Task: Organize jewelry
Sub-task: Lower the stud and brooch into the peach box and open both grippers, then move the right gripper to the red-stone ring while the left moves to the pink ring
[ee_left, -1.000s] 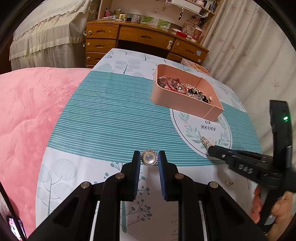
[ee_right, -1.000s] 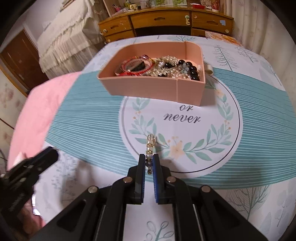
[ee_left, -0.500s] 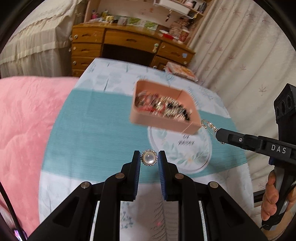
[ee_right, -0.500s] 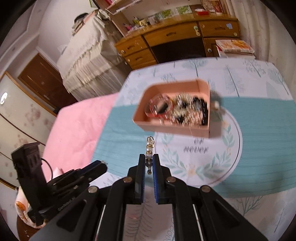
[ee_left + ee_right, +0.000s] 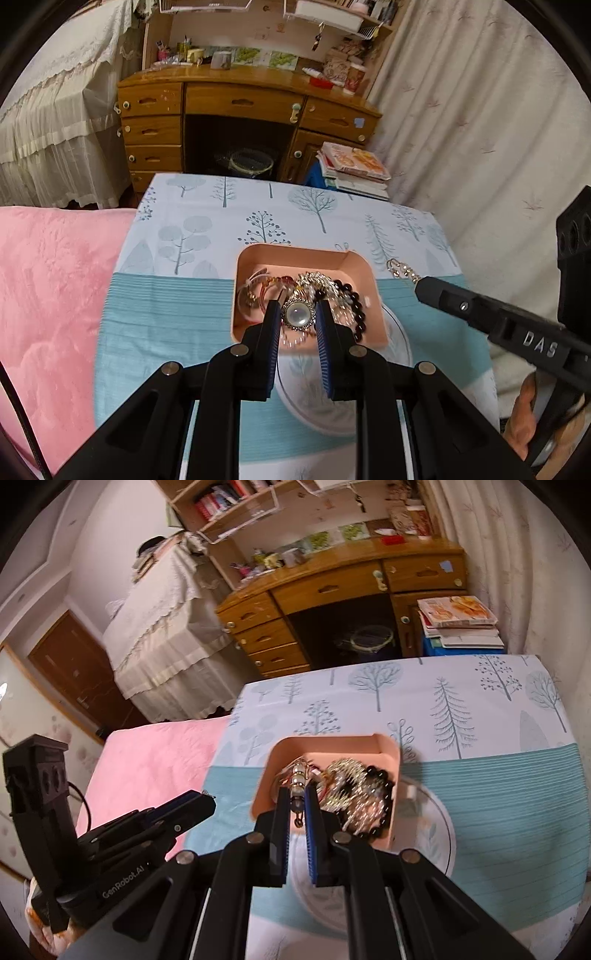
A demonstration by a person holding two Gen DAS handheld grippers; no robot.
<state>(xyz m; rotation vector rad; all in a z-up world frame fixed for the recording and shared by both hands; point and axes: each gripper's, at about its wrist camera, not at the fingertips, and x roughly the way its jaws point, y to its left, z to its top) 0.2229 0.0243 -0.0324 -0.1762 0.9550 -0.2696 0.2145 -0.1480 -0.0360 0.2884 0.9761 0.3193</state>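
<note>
A pink tray point(image 5: 360, 263) point(image 5: 384, 743) sits on the tablecloth with a heap of jewelry point(image 5: 332, 286) point(image 5: 354, 782) in it: bracelets, black beads, sparkly chains. My left gripper point(image 5: 297, 314) is shut on a round pearl brooch point(image 5: 297, 314) with a rhinestone rim and holds it above the tray. My right gripper point(image 5: 297, 797) is shut on a pearl drop earring point(image 5: 297, 779), also over the tray's near left part. In the left wrist view the right gripper's tip point(image 5: 421, 286) holds the earring point(image 5: 400, 269) just right of the tray.
The tablecloth point(image 5: 166, 302) has teal stripes, tree prints and a round wreath motif. A pink blanket point(image 5: 44, 295) lies to the left. A wooden desk point(image 5: 240, 110), a stack of books point(image 5: 354, 166) and curtains point(image 5: 480, 110) stand behind the table.
Both grippers have risen from the tablecloth and moved forward over the pink tray, each still holding its piece. The views now look down into the tray from above.
</note>
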